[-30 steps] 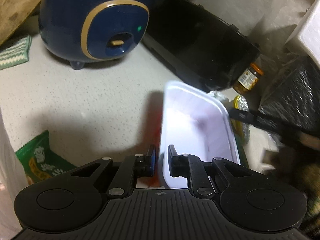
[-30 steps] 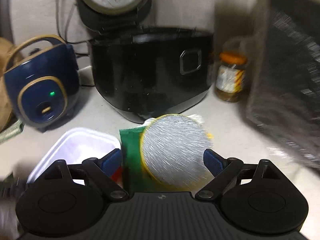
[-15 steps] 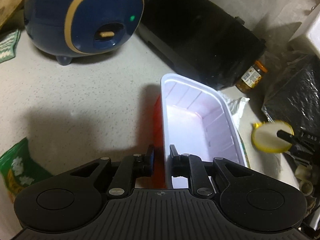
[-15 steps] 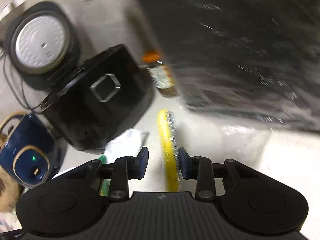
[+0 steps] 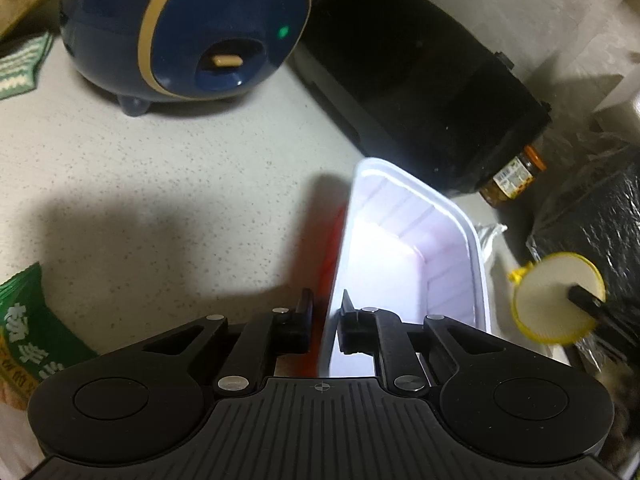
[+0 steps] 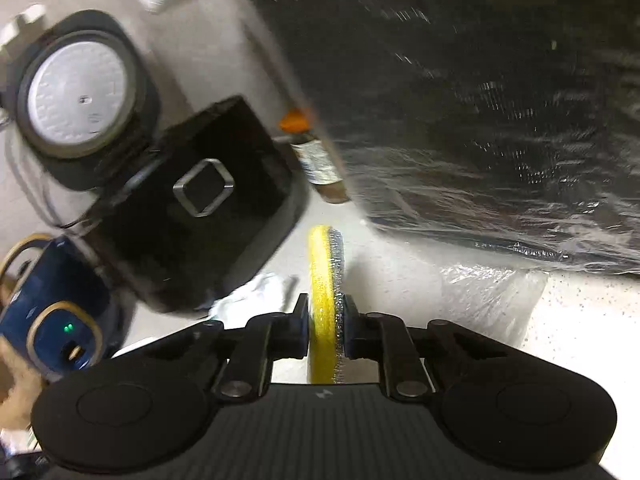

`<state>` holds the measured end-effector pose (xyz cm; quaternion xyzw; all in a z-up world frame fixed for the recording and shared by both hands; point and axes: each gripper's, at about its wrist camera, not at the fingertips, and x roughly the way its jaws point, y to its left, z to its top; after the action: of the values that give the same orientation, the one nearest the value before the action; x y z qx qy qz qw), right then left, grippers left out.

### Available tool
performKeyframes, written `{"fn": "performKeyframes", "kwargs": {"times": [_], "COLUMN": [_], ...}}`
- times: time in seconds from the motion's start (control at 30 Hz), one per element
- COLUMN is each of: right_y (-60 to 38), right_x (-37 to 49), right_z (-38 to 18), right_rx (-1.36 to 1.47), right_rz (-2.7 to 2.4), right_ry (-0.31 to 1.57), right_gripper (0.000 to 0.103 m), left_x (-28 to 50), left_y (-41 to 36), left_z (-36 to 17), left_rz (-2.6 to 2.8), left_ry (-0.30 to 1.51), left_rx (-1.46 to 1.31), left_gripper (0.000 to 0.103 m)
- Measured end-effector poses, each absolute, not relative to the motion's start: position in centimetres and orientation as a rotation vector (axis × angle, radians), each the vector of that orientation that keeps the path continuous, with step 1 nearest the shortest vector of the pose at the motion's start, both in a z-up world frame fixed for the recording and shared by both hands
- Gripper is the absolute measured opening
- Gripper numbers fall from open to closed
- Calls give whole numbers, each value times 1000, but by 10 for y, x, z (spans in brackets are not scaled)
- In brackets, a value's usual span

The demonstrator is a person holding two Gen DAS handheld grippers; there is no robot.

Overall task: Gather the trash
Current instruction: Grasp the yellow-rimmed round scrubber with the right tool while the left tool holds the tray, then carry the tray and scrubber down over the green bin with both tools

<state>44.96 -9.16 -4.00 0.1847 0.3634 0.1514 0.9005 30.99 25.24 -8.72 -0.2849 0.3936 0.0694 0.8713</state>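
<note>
Green snack packet [image 5: 28, 332] cut by left edge; jar [image 6: 318, 160] partly hidden behind blurred black bag [image 6: 480, 112]; label unreadable; crumpled white wrapper [image 6: 248, 300] half hidden behind black cooker [image 6: 192, 208].

The left hand-held gripper [image 5: 325, 322] pinches the white tray's [image 5: 472, 240] near wall — yellow lid [image 5: 548, 300] just beside.

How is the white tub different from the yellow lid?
The white tub is a deep rectangle; the yellow lid is a thin flat circle. The tub is plain white inside, while the lid has a yellow rim. The left tongs pinch the tub's wall; the right tongs pinch the lid's faces. Both are held.
</note>
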Motion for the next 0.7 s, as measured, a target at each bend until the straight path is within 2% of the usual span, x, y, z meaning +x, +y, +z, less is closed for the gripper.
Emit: {"fn": "performKeyframes", "kwargs": {"times": [0.4, 0.7], "right_y": [-122, -133], "right_x": [330, 241], "right_z": [-14, -18], "right_rx": [496, 412], "right_rz": [381, 151], "right_ry": [773, 762], "right_gripper": [15, 14], "left_x": [292, 272], "left_y": [248, 233], "left_z": [-79, -56], "left_rz": [-15, -223], "left_ry": [791, 738], "left_rx": [-691, -688], "left_gripper": [13, 13]}}
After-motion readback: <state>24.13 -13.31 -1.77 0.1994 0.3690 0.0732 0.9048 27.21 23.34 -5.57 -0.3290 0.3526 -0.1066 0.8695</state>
